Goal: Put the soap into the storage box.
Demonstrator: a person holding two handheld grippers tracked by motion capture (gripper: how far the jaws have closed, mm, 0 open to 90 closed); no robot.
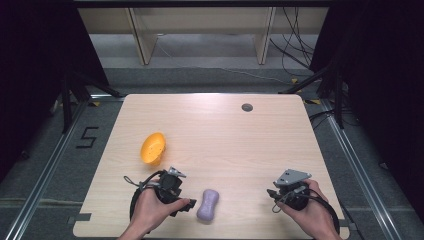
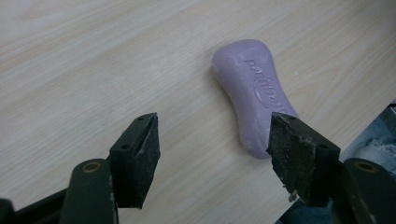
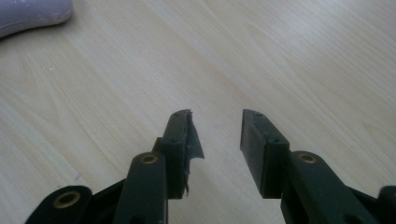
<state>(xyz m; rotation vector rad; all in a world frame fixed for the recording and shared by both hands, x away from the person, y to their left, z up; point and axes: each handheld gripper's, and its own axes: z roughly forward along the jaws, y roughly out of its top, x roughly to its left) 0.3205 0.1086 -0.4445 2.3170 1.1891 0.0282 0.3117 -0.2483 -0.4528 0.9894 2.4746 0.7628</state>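
Our left hand-held gripper (image 1: 192, 204) spreads empty just beside 1 purple soap bar (image 1: 208, 204) near the counter's (image 1: 225, 135) front edge; our right hand-held gripper (image 1: 270, 192) gapes empty; 1 orange bowl (image 1: 153, 148) sits left, wide open counter beyond.

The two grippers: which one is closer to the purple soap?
The left gripper: its jaws point at the purple soap right beside it, while the right gripper sits farther off.
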